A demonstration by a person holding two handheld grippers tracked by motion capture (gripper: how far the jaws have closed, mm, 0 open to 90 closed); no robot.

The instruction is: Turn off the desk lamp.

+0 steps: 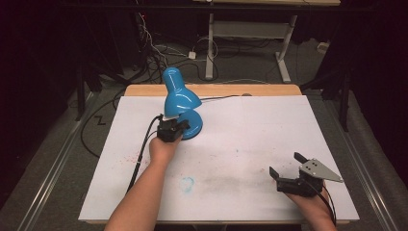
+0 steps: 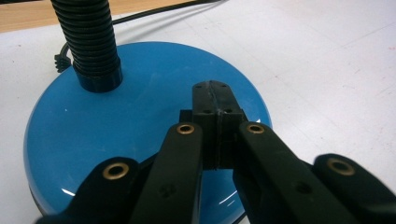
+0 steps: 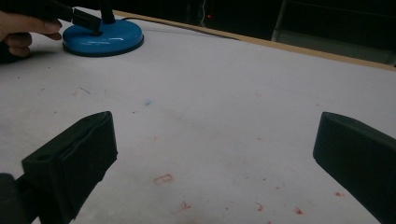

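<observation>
My left tool (image 2: 212, 93) is pressed together, tips over the near-right part of the blue lamp base (image 2: 116, 135), far left on the desk (image 1: 250, 144). Neck (image 2: 88, 42) rises just far-left of the tips. Right tool (image 1: 287, 166) is spread, empty, well apart at near right. Left does the work.

Blue desk lamp (image 1: 180, 103) standing upright at about eleven o'clock on white sheet; round glossy base (image 2: 140, 135) lying flat, black ribbed neck (image 2: 88, 37) rising, shade tilting downward, black cord trailing toward twelve.
</observation>
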